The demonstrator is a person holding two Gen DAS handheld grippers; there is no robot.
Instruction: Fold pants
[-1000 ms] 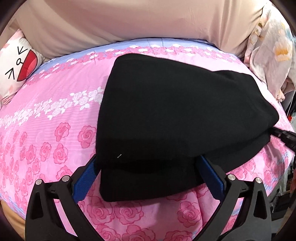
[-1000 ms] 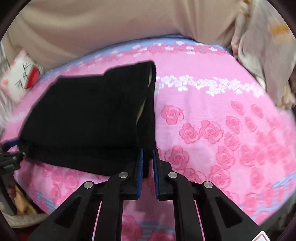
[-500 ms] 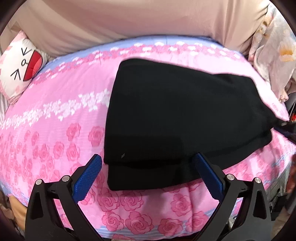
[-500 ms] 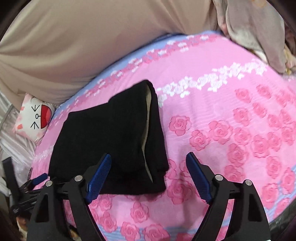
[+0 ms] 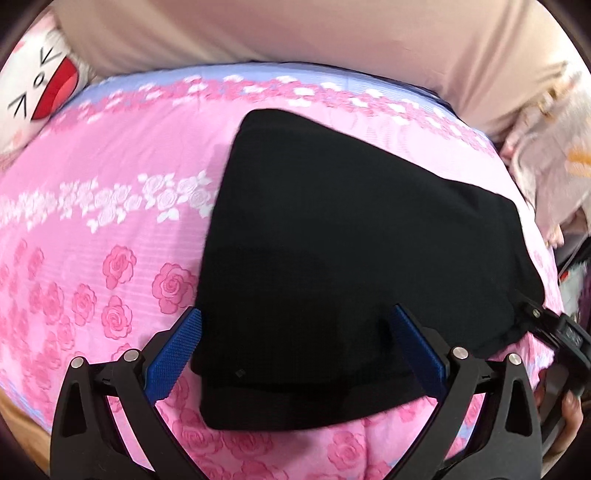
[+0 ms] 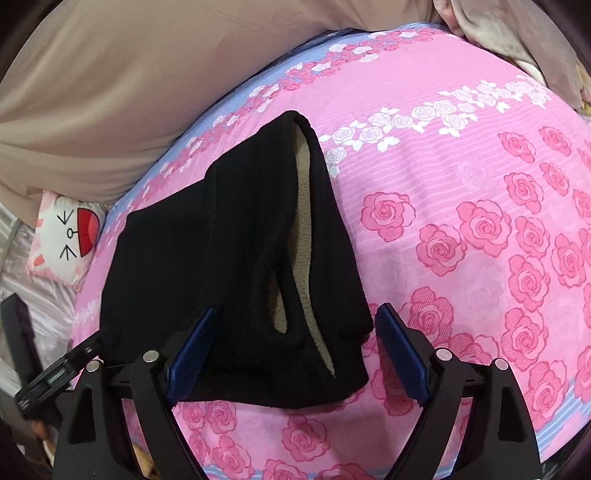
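The right gripper (image 6: 295,347) has just been opening; its jaws now stand spread wide, the blue pads (image 6: 195,347) on either side of the near corner of the pants (image 6: 207,266) without pressing on the cloth. That corner lies loose between them, showing the beige fleece lining (image 6: 301,206) at its open edge. The left gripper (image 5: 295,343) is spread as well, its pads (image 5: 173,354) flanking the near edge of the pants (image 5: 343,258), clear of the fabric as far as can be seen. The pants are black and folded into a compact stack of layers lying flat on the bed (image 5: 92,229), toward its near side. The bed's cover is pink with printed roses and a band of white roses across it. Beyond the bed's far edge hangs a beige cloth (image 5: 314,33). A white cushion (image 6: 64,236) with a cartoon face sits at the bed's far left corner, and pale floral bedding (image 5: 554,162) is heaped at the far right. In the left view the other gripper's black frame reaches in at the right edge, touching the pants' right corner.
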